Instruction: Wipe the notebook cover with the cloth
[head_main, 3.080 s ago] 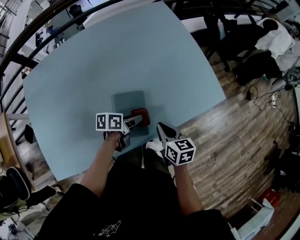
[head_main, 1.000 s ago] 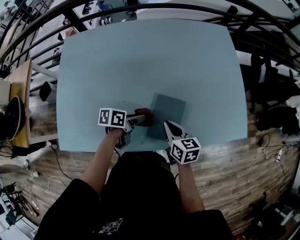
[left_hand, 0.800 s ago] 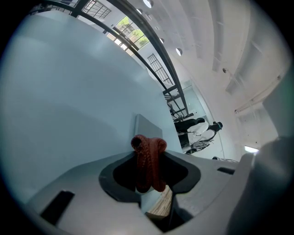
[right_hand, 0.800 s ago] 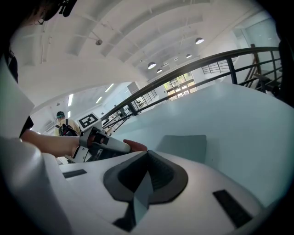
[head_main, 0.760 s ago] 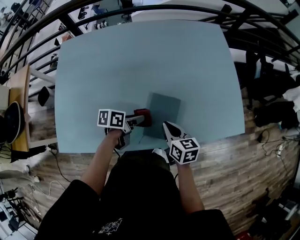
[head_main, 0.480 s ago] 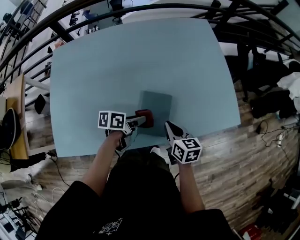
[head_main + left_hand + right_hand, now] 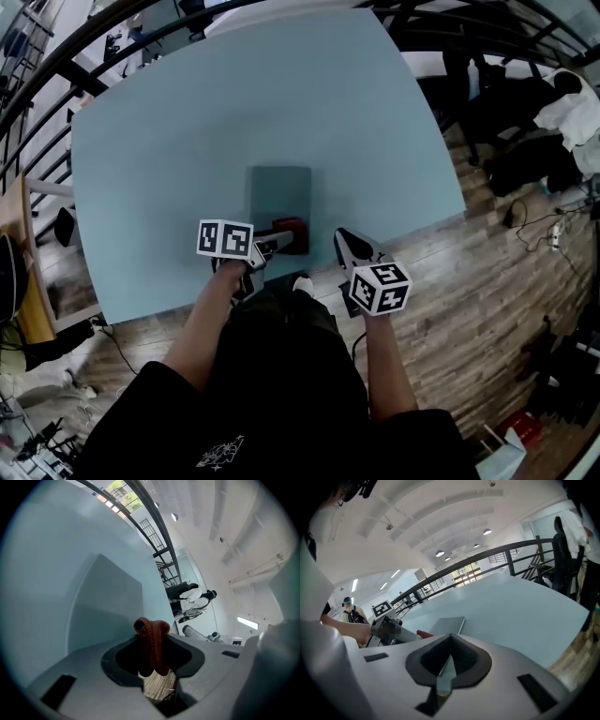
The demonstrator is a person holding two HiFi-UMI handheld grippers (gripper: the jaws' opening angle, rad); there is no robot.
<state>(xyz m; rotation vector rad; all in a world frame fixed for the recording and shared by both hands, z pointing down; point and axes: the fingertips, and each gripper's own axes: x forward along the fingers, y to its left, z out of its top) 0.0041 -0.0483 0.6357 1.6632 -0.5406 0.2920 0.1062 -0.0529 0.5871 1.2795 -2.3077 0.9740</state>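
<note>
Since the left gripper [image 7: 277, 244] has the red cloth [image 7: 289, 231] clamped at the notebook [image 7: 279, 192] cover's near edge, it should likely press flat and sweep outward; the right gripper [image 7: 343, 238], jaws together on nothing, hovers beside

A broad pale blue-grey table [image 7: 234, 103] fills the middle of the head view, its near edge meeting a floor of grey-brown wood planks [image 7: 506, 300]. Beyond the far edge and the left edge runs a black metal railing [image 7: 487, 557] with upright bars. Off the table's far right corner stand dark chairs, one draped with a white garment [image 7: 574, 98], and black cables [image 7: 534, 211] trail over the planks near them. A light wooden surface [image 7: 17, 309] shows at the left border. Overhead is a white ribbed ceiling [image 7: 408, 522] set with round lamps [image 7: 439, 553]. Daylight and greenery show through a window [image 7: 123, 491] behind the railing.
</note>
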